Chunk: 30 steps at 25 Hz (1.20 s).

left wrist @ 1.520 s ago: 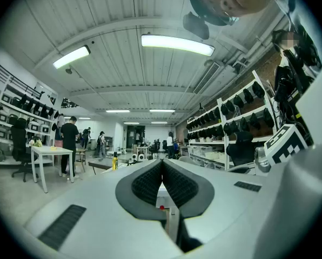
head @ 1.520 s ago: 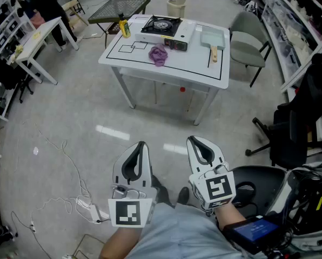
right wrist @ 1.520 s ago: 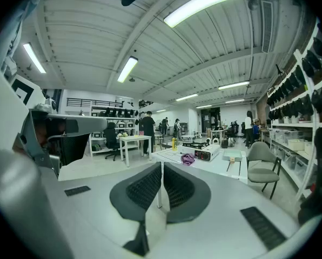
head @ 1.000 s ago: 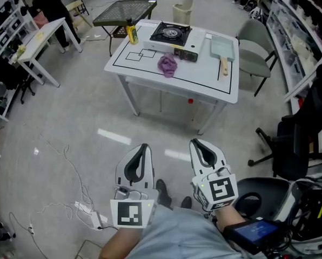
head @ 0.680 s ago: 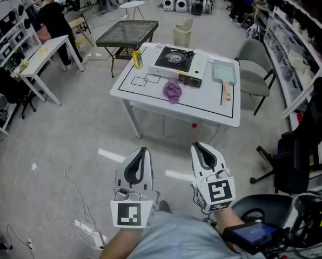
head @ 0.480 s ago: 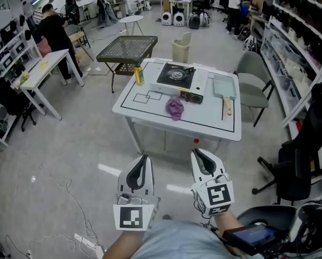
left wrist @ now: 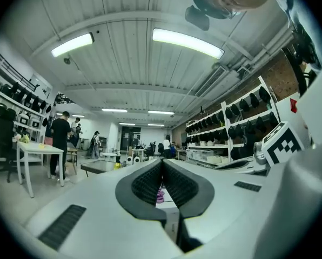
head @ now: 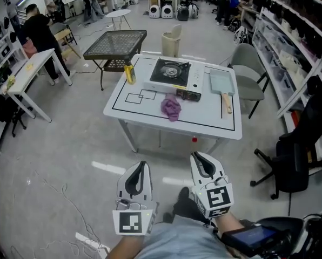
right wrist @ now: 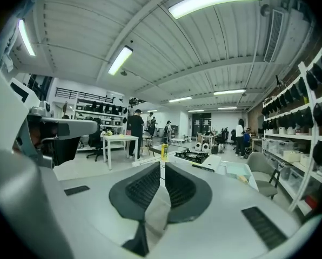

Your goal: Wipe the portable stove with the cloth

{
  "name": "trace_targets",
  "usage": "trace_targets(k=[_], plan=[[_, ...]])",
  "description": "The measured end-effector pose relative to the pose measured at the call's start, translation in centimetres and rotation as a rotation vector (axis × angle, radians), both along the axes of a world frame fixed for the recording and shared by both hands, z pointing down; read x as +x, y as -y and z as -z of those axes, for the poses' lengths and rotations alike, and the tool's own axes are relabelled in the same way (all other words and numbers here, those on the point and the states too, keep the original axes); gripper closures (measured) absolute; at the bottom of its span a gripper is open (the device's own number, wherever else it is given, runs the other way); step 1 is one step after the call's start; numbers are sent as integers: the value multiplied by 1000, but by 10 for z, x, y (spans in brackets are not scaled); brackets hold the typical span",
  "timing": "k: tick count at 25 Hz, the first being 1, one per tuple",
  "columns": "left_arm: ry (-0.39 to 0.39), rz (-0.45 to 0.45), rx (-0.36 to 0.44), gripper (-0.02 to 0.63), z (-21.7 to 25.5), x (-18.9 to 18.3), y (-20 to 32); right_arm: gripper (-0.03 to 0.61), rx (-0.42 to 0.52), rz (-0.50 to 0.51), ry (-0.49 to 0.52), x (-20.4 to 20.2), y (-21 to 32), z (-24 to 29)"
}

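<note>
Nearest, at the bottom of the head view, the left tongs and right tongs are held side by side over the floor, both pointing toward the bench and well short of it. In the left gripper view the left tongs have their tips pressed together with nothing gripped. In the right gripper view the right tongs are closed the same way, also empty.

Ahead stands the white bench. The purple cloth lies crumpled near its middle, on the near side of the stove and just beside its front edge. The stove sits at the far side of the bench. A yellow bottle stands upright to its left and a pale dustpan with a wooden handle lies to its right.

Beyond, a grey chair is at the bench's right corner, and a bin and a mesh table stand behind.
</note>
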<state>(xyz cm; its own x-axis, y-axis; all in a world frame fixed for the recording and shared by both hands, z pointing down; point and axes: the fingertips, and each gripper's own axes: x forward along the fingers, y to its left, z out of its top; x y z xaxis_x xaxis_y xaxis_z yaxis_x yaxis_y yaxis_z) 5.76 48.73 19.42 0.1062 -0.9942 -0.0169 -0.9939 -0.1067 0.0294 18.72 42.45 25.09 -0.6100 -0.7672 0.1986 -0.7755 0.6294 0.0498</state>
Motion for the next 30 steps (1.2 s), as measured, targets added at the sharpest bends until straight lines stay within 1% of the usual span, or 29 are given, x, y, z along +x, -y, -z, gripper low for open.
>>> trace_targets(k=[3, 6, 14, 18, 22, 24, 26, 29, 30], plan=[[1, -5, -45, 595, -21, -11, 20, 522, -38, -4, -5, -5, 21, -20], [-5, 3, -65, 595, -31, -22, 48, 522, -70, 2, -4, -13, 48, -37], [34, 8, -106, 595, -41, -42, 150, 522, -129, 31, 22, -41, 150, -64], [58, -12, -75, 595, -27, -42, 207, 522, -134, 46, 28, -52, 205, -61], [81, 11, -72, 595, -11, -47, 249, 522, -117, 70, 32, -59, 250, -48], [86, 24, -66, 595, -4, -49, 264, 522, -103, 83, 39, -63, 266, -39], [87, 21, -39, 595, 5, -49, 275, 522, -89, 96, 50, -66, 278, -30], [97, 23, -20, 595, 13, -50, 286, 518, -75, 125, 52, -74, 290, -21], [98, 25, -13, 595, 14, -51, 289, 505, -70, 138, 44, -77, 292, -20]])
